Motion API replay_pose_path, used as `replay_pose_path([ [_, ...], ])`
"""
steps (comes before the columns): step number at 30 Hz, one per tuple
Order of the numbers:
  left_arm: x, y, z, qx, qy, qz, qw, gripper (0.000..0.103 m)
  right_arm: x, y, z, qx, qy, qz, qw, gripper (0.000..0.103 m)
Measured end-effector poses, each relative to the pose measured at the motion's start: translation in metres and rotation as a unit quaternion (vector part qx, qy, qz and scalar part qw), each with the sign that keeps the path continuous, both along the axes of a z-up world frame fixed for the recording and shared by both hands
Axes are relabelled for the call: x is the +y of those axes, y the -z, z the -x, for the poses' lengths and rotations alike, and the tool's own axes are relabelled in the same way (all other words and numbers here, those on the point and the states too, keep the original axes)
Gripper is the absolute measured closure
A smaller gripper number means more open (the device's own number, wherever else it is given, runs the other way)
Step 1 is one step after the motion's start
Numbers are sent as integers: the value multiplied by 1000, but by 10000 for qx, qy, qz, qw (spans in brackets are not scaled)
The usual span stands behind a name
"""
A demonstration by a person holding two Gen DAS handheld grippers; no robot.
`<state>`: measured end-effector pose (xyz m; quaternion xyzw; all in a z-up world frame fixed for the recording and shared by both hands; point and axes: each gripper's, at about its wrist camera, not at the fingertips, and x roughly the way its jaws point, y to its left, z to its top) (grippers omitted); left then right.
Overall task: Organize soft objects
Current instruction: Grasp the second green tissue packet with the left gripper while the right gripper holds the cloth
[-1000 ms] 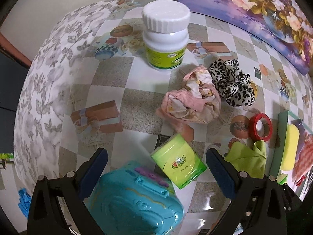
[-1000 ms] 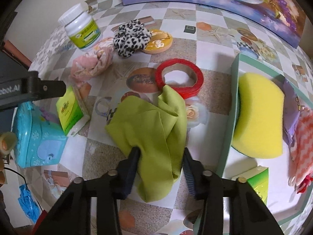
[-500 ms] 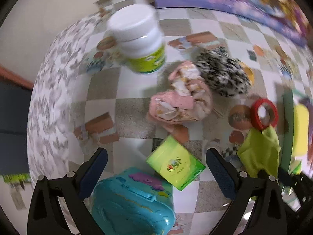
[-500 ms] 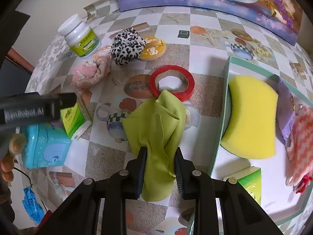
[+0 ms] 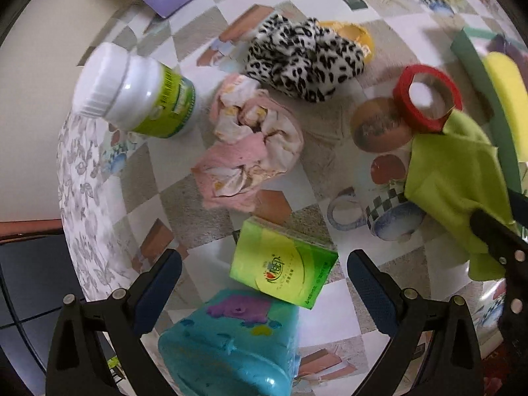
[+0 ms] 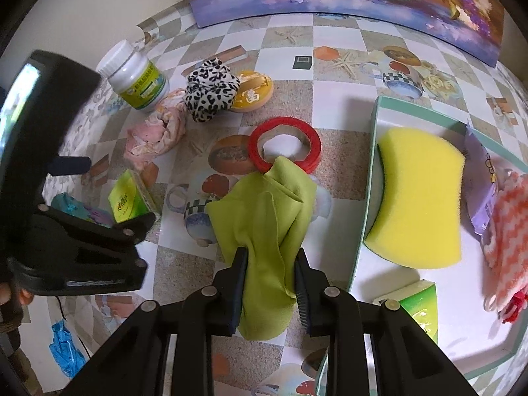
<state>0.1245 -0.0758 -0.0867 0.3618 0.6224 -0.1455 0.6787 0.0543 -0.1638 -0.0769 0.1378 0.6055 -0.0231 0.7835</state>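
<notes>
my right gripper fingers have just closed in and now pinch the green cloth, its far end draped by the red ring. left gripper fingers stand wide, empty, over the tissue pack. tray already holds the yellow sponge and a striped cloth. i judge the pink cloth and leopard scrunchie are left on the table.

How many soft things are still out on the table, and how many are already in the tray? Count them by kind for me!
Cloths on the table: 2, green cloth in the right gripper, pink cloth
Scrunchies on the table: 1, leopard scrunchie
Tissue packs on the table: 1
Sponges in the tray: 1
Tissue packs in the tray: 1
Cloths in the tray: 1, pink-and-white cloth
Total: 7
</notes>
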Motion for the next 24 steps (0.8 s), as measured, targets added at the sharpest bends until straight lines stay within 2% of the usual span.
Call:
replay_pose_path([
  [7, -2, 7, 3, -41, 14, -149, 9999, 5, -3, -2, 0, -6, 40, -49, 10000, 74],
  [12, 7, 11, -8, 72, -119, 98, 9999, 44, -4, -4, 0, -29, 36, -87, 10000, 74],
  [17, 8, 10, -7, 52, -211, 169, 9996, 49, -6, -5, 1, -43, 57, -133, 9999, 74],
  [20, 12, 10, -11, 45, -264, 227, 9994, 57, -7, -7, 3, -63, 74, -152, 9998, 74],
  [24, 12, 14, -12, 34, -144, 116, 9998, 57, -10, -9, 5, -93, 96, -187, 9997, 74],
])
